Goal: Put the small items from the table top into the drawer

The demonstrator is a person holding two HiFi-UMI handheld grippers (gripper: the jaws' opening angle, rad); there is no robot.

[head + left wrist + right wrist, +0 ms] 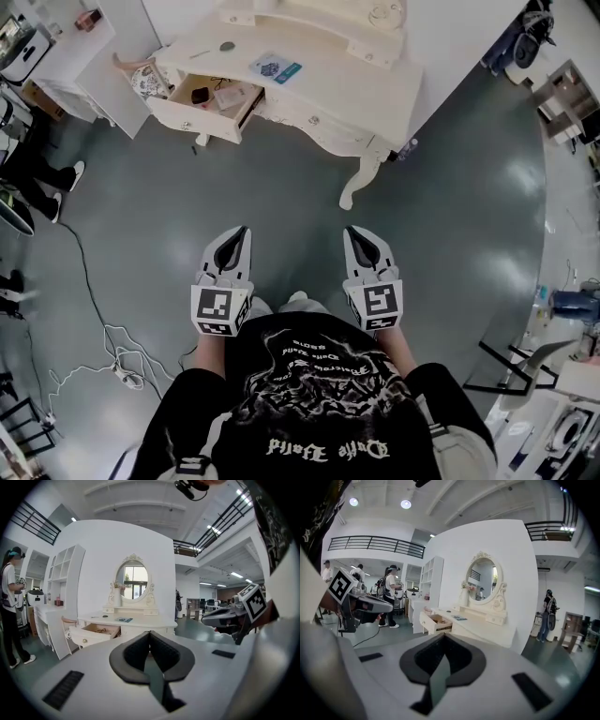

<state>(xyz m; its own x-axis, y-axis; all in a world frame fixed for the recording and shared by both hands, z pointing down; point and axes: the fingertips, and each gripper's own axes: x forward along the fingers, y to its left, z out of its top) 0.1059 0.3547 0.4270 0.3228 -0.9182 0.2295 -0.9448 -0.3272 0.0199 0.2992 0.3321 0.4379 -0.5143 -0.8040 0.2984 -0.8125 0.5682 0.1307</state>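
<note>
A cream dressing table point(375, 84) stands well ahead of me across the grey floor. Its left drawer point(202, 105) is pulled out, with a few small items inside. On the table top lie a blue-and-white booklet point(275, 67) and a small dark round item point(227, 45). My left gripper point(241, 232) and right gripper point(354, 234) are held close to my body, far from the table, both shut and holding nothing. In the left gripper view the drawer point(96, 633) shows open, and the right gripper view shows the drawer point(436, 620) too.
A white shelf unit point(70, 56) stands left of the table. A white cable point(103, 328) trails over the floor at my left. A person's feet point(66, 178) are at the left edge. Other furniture point(567, 94) stands far right. People stand in the background point(391, 597).
</note>
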